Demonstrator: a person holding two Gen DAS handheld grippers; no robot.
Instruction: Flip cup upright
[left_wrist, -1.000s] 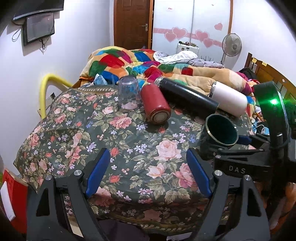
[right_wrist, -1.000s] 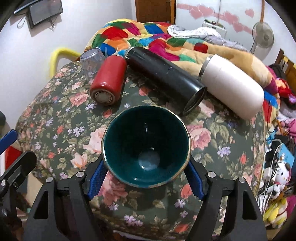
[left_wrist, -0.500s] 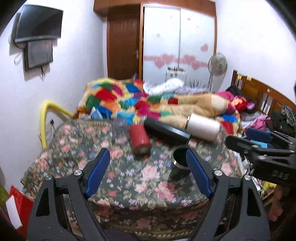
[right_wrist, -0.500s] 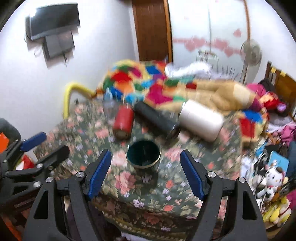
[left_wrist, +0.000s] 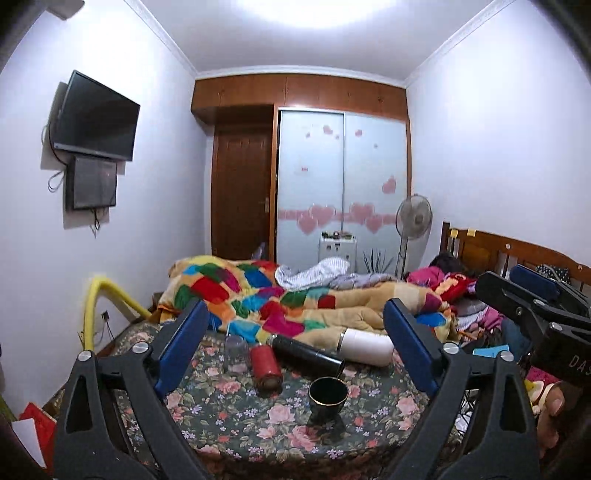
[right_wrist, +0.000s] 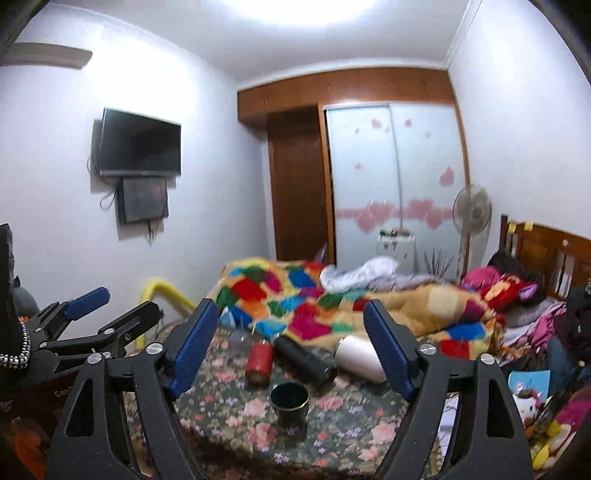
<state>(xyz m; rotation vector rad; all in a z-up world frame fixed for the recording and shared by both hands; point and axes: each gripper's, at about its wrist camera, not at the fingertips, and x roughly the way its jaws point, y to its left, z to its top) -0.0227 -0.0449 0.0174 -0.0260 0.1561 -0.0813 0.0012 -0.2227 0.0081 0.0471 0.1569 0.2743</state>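
A dark green cup (left_wrist: 327, 397) with a gold rim stands upright, mouth up, on the floral tablecloth (left_wrist: 229, 417); it also shows in the right wrist view (right_wrist: 289, 402). My left gripper (left_wrist: 295, 350) is open and empty, held well back and above the table. My right gripper (right_wrist: 291, 349) is open and empty, also well back from the cup. The right gripper shows at the right edge of the left wrist view (left_wrist: 532, 295), and the left gripper at the left of the right wrist view (right_wrist: 92, 314).
Behind the cup lie a red flask (left_wrist: 265, 367), a black flask (left_wrist: 306, 355) and a white flask (left_wrist: 365, 347). A clear glass (left_wrist: 235, 353) stands mouth down at the back left. A bed with a patchwork quilt (left_wrist: 280, 295) lies beyond the table.
My right gripper let go of the cup, which now stands upright on the table. Both grippers have pulled back and risen far from the table.
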